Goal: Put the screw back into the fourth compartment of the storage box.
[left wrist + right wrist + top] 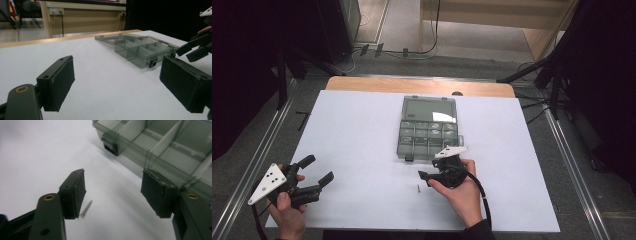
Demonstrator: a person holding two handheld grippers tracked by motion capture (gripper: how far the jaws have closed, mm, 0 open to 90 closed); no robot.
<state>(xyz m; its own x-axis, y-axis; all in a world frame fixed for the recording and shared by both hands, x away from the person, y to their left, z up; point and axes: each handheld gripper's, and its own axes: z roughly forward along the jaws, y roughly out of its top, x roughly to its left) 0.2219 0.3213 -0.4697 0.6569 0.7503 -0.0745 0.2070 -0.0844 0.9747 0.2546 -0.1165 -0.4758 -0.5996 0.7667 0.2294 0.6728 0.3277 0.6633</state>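
A clear grey compartment box (428, 135) lies with its lid folded back on the white table (357, 125). A small metal screw (418, 188) lies on the table just in front of the box. My right gripper (428, 172) hovers low over it, jaws open and pointing left. In the right gripper view the screw (86, 208) lies beside the left pad (77, 192), untouched, and the box (160, 142) is just beyond the right gripper (115, 180). My left gripper (318, 169) rests open at the front left, nothing between its jaws, facing the box (140, 48).
The table's wooden back edge (422, 86) lies behind the box. Metal rails (272, 135) run along both sides of the table, with stands and cables on the floor beyond. In the left gripper view, the right gripper (197, 47) shows at the far right.
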